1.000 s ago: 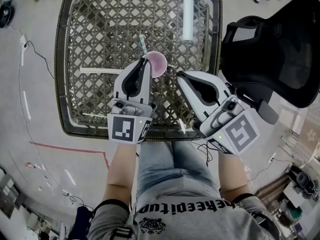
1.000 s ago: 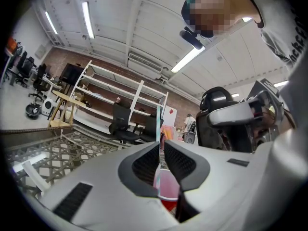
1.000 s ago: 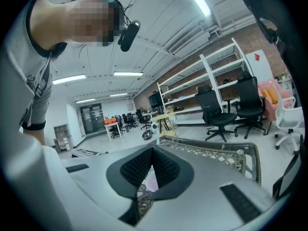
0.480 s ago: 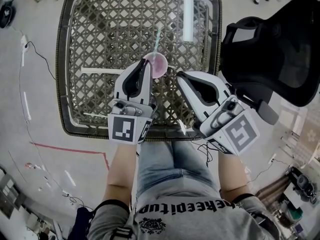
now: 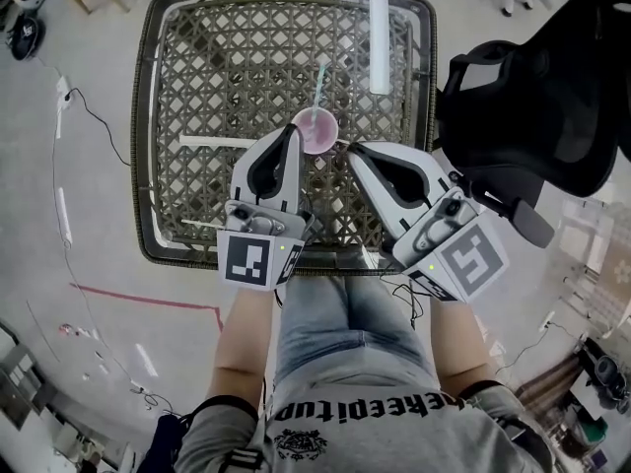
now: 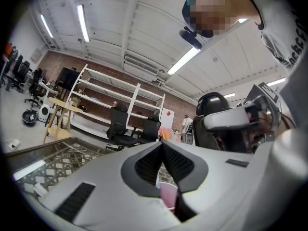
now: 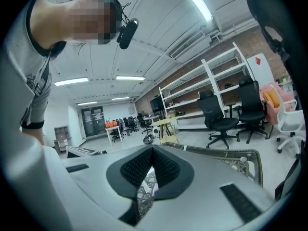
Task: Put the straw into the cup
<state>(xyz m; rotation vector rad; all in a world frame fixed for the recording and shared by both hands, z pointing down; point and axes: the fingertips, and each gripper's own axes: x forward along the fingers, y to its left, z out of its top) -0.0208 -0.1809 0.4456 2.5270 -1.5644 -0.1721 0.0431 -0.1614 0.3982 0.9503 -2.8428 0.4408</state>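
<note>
The wicker table (image 5: 197, 87) is carrying the pink cup (image 5: 315, 134), with the straw (image 5: 318, 87) already standing inside and leaning away from the person. The left gripper (image 5: 294, 130) is resting just beside the cup's left rim, nearer than the right gripper (image 5: 351, 149). Both are pressing their jaws together on nothing.

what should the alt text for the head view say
A pink cup with a pale straw standing in it sits on a woven table, seen from above. The left gripper and right gripper, both shut, point at the cup from either side; a black chair stands at right.
</note>
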